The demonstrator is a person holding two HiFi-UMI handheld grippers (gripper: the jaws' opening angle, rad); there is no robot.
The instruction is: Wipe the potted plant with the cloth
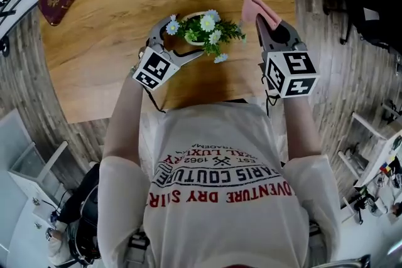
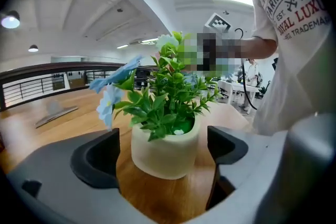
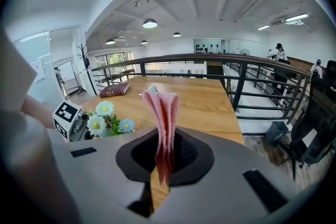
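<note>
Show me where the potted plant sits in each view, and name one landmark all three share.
Head view: potted plant at upper centre, on the wooden table.
Left gripper view: dead centre, between the open jaws of the left tool, with a gap on each side.
Right gripper view: lower left, only the flowers and leaves showing.
Shared landmark: the wooden table.

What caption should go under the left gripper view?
Left gripper, jaws open, straddles the potted plant on the wooden table.
</note>
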